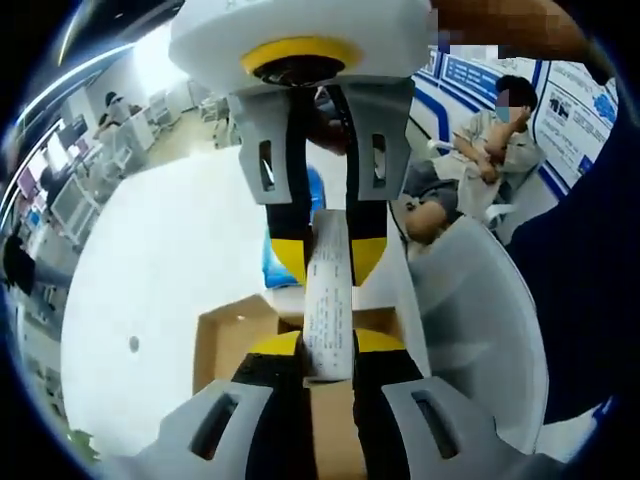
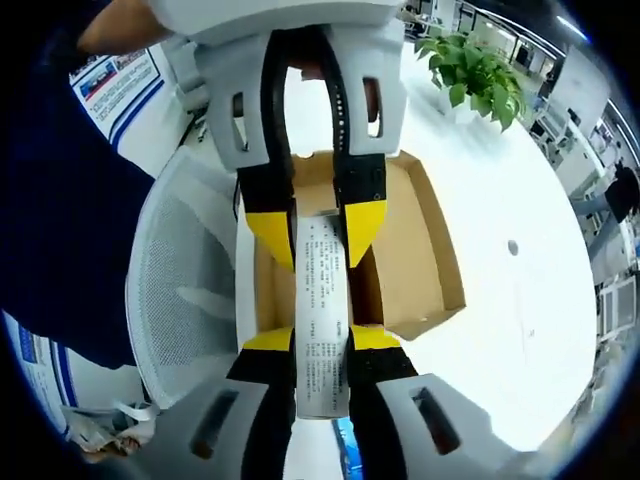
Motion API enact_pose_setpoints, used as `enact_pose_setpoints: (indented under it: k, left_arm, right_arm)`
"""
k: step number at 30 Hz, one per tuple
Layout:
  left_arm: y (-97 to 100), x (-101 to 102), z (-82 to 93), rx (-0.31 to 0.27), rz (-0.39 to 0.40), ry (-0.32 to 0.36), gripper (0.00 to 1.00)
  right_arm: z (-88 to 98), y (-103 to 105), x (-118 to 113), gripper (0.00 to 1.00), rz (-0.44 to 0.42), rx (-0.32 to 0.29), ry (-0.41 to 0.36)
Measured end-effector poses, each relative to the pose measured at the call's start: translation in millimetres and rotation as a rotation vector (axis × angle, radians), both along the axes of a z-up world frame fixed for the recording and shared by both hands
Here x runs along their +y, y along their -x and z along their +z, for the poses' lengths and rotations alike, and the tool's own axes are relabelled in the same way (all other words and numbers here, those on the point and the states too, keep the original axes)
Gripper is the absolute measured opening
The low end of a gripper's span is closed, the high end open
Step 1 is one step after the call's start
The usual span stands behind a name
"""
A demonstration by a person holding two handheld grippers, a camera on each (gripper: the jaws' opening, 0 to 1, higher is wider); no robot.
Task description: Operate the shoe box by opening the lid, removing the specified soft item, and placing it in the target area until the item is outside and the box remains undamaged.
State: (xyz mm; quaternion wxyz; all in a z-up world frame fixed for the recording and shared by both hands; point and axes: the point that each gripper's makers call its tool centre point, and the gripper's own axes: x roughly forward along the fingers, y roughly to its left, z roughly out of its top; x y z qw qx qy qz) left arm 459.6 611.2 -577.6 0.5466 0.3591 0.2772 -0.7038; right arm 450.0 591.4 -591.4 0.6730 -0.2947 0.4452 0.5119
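A narrow white printed slip [image 1: 329, 300] hangs stretched between my two grippers, which face each other above the open brown cardboard shoe box [image 1: 225, 345]. My left gripper [image 1: 328, 342] is shut on the slip's near end, and my right gripper [image 1: 328, 255] comes down from the top, shut on its far end. In the right gripper view the same slip [image 2: 321, 320] runs between my right gripper [image 2: 322, 338] at the bottom and my left gripper [image 2: 318, 230] above. Behind them the box [image 2: 410, 250] lies open, its brown inside bare where it shows.
The box rests on a white table [image 1: 160, 260] [image 2: 500, 200]. A white mesh chair [image 1: 480, 310] [image 2: 190, 270] stands at the table's edge beside a dark blue sleeve. A blue object [image 1: 270, 262] lies beyond the box. A person [image 1: 500, 130] sits farther off. A green plant [image 2: 470, 70] stands on the table's far side.
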Motion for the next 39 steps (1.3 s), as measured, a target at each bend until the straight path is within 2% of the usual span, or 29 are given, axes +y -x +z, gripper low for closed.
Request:
enact_pose_setpoints:
  k: [11,24,39]
  left_arm:
    - [5.7,-61,-11.8,0.027,-0.009,-0.008,0.16]
    - [1.8,-106,-24.2,0.047,-0.009,-0.026,0.16]
    - [-1.3,-157,-27.1,0.048,-0.018,-0.027,0.16]
  right_arm:
    - [-11.1,6,-61,0.16,-0.009,0.028,0.008]
    - [-23.9,2,-106,0.16,-0.014,0.049,-0.014]
    - [-27.6,0,-158,0.16,-0.031,0.053,-0.027]
